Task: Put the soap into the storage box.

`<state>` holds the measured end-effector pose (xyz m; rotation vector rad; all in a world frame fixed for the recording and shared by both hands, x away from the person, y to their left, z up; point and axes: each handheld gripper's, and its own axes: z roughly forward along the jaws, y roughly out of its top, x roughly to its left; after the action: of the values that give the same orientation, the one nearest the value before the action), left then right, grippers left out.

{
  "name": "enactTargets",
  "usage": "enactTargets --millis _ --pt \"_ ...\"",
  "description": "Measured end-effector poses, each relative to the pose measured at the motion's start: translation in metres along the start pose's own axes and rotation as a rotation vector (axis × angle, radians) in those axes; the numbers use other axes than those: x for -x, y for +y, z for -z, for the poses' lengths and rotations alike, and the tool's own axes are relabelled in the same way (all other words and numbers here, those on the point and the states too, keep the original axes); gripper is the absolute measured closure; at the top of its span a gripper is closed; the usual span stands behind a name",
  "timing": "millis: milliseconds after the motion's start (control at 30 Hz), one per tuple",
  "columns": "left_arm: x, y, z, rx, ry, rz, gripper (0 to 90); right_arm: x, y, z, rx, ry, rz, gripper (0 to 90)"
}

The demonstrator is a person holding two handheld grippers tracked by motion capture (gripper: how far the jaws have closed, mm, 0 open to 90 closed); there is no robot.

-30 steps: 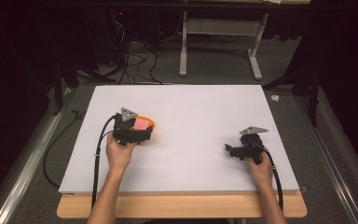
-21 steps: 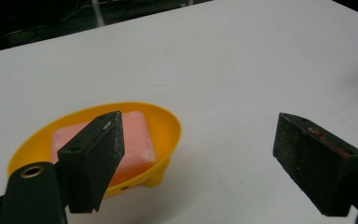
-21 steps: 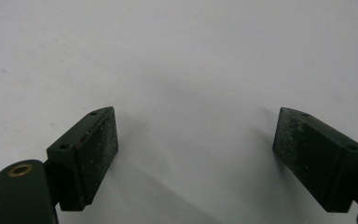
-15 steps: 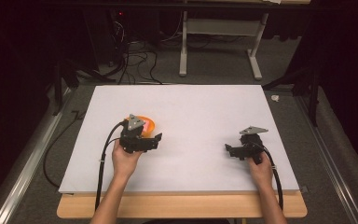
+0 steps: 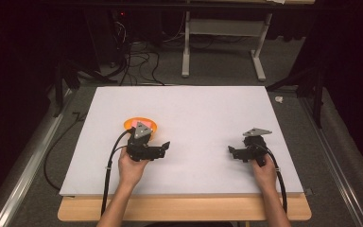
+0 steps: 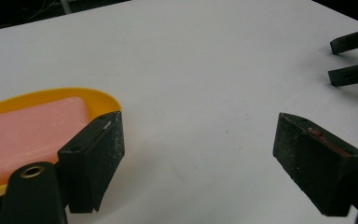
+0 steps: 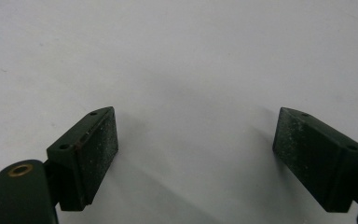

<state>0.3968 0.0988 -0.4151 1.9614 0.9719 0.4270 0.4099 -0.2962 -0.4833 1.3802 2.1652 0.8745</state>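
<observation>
Two black two-jaw grippers sit low over the white rectangular table board (image 5: 194, 109), one in each of the person's hands. The left gripper (image 5: 163, 147) is at about 8 o'clock on the board in the high view, its jaws pointing toward 3 o'clock. In the left gripper view (image 6: 198, 163) its jaws stand wide apart with nothing between them but bare white surface.

The shallow round orange plastic dish (image 5: 141, 124) lies just beyond the left gripper, at roughly 12 o'clock from the left hand (image 5: 131, 168), partly covered by the gripper's grey three-cornered plate. In the left gripper view the dish (image 6: 98, 98) sits at 9 o'clock, just beside the nearer jaw, and whether the two touch cannot be told. Inside the dish rests a flat pale pink rectangular block (image 6: 28, 135), which fills most of the dish and looks like a bar of soap; in the high view a sliver of the block (image 5: 135, 124) shows.

The right gripper (image 5: 231, 152) is at about 4 o'clock on the board, well apart from the dish, its jaws pointing toward 9 o'clock, toward the left gripper. In the right gripper view (image 7: 196, 149) its jaws are spread wide and hold nothing, with plain white board beneath. The right hand (image 5: 263, 166) grasps it from the 6 o'clock side, and a black cable trails back from each gripper along the forearm.
</observation>
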Motion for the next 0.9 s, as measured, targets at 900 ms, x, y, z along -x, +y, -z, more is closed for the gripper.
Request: enactTargets --millis 900 --pt "0.02 -0.024 -0.03 -0.074 -0.117 -0.019 17.2 0.0 0.0 0.0 0.001 0.0 0.002 14.6"
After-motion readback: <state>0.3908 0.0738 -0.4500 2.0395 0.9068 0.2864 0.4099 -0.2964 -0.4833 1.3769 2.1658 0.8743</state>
